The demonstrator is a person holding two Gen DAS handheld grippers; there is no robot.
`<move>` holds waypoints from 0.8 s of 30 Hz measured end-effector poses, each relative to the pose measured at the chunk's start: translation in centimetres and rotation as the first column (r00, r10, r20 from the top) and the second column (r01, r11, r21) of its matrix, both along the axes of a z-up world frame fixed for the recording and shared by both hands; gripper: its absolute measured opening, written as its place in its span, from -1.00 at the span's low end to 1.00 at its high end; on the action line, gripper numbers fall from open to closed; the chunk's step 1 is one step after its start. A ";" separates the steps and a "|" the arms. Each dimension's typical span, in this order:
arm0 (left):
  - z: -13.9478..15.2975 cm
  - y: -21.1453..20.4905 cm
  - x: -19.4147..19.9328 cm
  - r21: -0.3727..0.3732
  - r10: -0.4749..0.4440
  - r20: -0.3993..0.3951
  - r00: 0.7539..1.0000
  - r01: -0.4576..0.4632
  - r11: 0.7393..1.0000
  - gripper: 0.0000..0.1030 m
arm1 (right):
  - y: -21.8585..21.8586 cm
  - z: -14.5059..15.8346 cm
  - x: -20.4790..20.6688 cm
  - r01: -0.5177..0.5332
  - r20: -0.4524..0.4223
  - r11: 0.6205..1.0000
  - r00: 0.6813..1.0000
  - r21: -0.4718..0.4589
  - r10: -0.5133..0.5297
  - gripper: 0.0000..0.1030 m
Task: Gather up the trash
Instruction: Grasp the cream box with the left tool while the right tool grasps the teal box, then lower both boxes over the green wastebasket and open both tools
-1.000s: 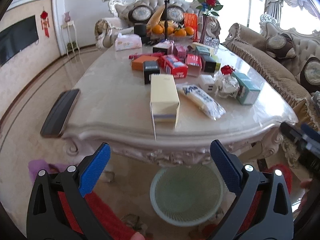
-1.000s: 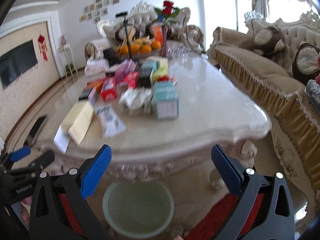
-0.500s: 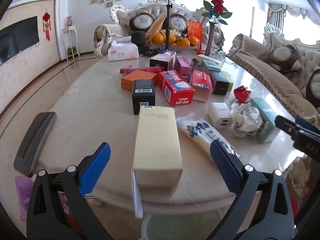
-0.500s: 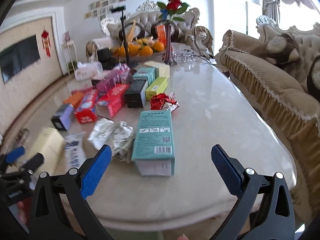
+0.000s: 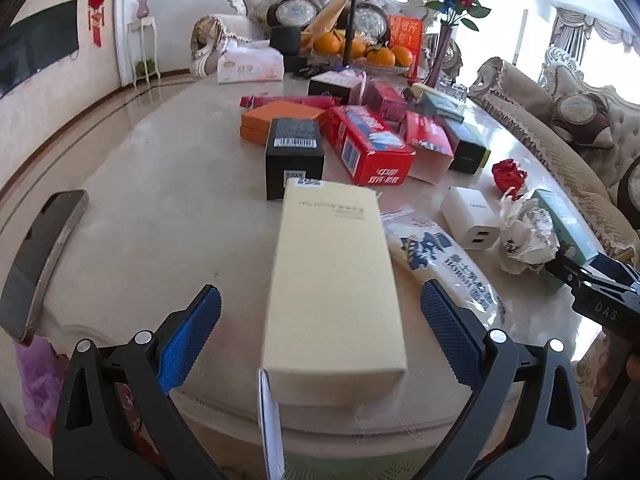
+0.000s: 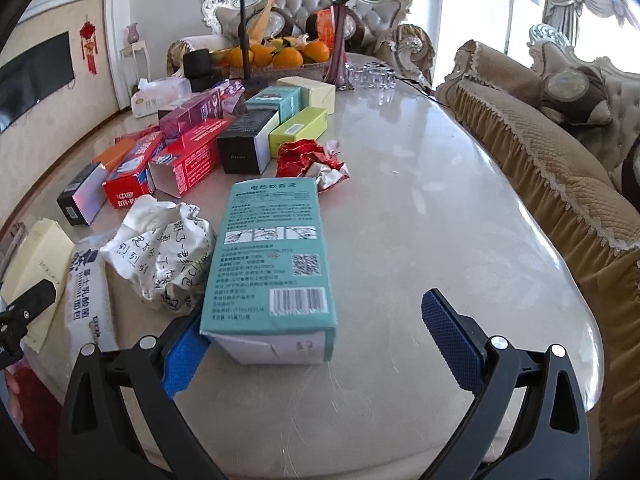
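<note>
A pale yellow carton [image 5: 334,280] lies at the near edge of the marble table [image 5: 160,200], its end flap hanging open. My left gripper [image 5: 320,320] is open with the carton's near end between its blue pads, not touching. A teal carton [image 6: 276,260] lies before my right gripper [image 6: 320,336], which is open; its left pad [image 6: 186,356] is at the carton's near left corner. Crumpled printed paper [image 6: 164,256], a white plastic packet [image 5: 440,264] and a red foil wrapper [image 6: 312,160] lie close by.
Several red, black, orange and green boxes [image 5: 368,148] crowd the table's middle. A fruit bowl [image 6: 272,56], a vase with roses [image 6: 340,40] and a tissue box [image 5: 250,66] stand at the far end. A sofa [image 6: 540,152] runs along the right. A green basket's rim [image 5: 340,468] shows below the table.
Both grippers have risen from below the table edge and moved forward over the tabletop, closing in on the yellow and the teal carton. Both stay open.
</note>
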State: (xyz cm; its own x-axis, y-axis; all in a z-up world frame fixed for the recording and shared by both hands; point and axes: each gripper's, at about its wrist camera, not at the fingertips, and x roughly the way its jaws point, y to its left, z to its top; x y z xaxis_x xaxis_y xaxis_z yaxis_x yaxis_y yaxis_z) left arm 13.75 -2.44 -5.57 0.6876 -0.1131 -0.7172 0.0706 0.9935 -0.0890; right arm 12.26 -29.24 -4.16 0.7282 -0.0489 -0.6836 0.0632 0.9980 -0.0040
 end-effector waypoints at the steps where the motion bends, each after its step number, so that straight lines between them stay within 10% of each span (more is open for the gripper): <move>1: -0.1 0.0 0.2 0.003 0.004 -0.004 1.000 -0.004 1.000 0.88 | 0.0 0.0 0.2 -0.005 0.002 1.000 1.000 0.000 0.005 0.84; 5: -0.4 0.3 0.9 0.004 0.032 -0.009 0.999 -0.032 0.999 0.88 | 0.0 0.0 1.0 -0.027 -0.013 1.000 1.000 -0.005 0.027 0.83; 7: -0.5 0.2 1.1 0.006 0.018 -0.010 1.000 -0.018 1.000 0.86 | -0.1 -0.2 1.4 -0.036 -0.030 0.999 0.999 0.005 0.036 0.42; 10: -0.4 -0.3 1.0 0.067 -0.012 0.010 1.000 0.011 0.998 0.11 | -0.1 -0.1 1.3 -0.041 -0.034 0.999 0.999 0.011 0.041 -0.11; 11: -0.3 -0.3 0.9 0.072 -0.027 0.017 0.999 0.026 0.997 -0.11 | -0.1 0.0 1.3 -0.036 -0.039 0.999 0.999 0.013 0.037 -0.10; 24: 6.3 6.4 -6.0 -0.002 -0.120 0.126 0.985 0.121 0.993 -0.11 | -3.0 6.1 -9.2 -0.074 0.079 0.978 0.995 0.193 0.060 -0.11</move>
State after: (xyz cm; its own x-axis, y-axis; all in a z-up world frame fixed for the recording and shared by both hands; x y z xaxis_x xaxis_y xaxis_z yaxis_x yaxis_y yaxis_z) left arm 7.73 4.01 0.74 0.7528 -0.2067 -0.6249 0.2006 0.9763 -0.0813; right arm 3.08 -32.24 1.93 0.7731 0.1309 -0.6206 -0.0106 0.9810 0.1937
